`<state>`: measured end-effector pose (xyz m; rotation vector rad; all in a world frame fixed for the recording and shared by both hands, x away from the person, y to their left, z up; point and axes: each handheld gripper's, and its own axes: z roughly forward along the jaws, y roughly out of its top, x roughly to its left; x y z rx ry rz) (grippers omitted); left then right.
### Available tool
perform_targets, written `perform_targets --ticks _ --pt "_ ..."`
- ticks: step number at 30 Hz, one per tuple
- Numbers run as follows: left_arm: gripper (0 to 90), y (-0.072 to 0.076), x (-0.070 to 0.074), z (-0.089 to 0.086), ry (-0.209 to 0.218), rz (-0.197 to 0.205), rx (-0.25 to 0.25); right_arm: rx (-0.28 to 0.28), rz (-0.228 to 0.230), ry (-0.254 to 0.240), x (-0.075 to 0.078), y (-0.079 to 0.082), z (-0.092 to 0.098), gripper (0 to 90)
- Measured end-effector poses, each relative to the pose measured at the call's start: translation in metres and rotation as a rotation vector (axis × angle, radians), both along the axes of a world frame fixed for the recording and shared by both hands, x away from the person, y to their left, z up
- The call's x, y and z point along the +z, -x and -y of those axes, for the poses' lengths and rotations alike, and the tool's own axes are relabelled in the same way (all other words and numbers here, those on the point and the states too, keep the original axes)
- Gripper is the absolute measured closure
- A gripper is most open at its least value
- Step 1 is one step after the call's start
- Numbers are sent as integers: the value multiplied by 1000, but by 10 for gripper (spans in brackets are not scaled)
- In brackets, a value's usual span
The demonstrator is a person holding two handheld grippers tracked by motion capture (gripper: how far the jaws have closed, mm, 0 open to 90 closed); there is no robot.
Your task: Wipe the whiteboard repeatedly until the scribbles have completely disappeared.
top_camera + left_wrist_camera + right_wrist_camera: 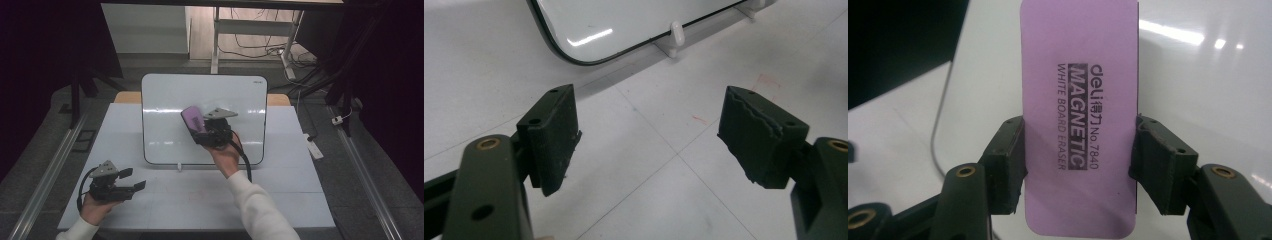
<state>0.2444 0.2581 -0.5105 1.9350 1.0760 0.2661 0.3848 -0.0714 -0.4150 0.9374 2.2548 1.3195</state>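
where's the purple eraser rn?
The purple eraser is clamped between the right gripper fingers, held up against the whiteboard face, right of centre in the high view. The left gripper sits open at the table's near-left.

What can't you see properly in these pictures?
- Eraser: in the right gripper view its bottom end is cut off by the picture's edge; its underside faces away. In the high view it is blurred.
- Whiteboard: in the left gripper view, the top edge cuts it off.
- Left claw: small and dark in the high view.
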Motion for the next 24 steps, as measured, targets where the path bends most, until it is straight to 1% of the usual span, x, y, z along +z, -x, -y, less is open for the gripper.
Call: perform_targets --ticks 2,4,7,10,13,15,18,24 --pt "249 0 0 1 -1 1 4 12 7 -32 0 7 14 413" --pt "249 0 0 2 -2 2 6 11 10 -52 -2 14 28 413" --pt "249 -1 1 4 -4 2 9 13 0 -87 -7 23 47 413" --pt "245 -3 1 4 19 -12 9 22 6 -93 -14 33 60 413" --pt "245 -4 2 4 47 -22 16 32 -1 -112 -23 41 70 412" --pt "247 -5 2 4 66 -26 20 33 0 -113 -29 45 75 413" --pt "248 -6 3 4 81 -25 28 30 7 -117 -36 49 80 412" --pt "251 -9 6 8 97 -30 33 23 11 -124 -45 54 86 412"
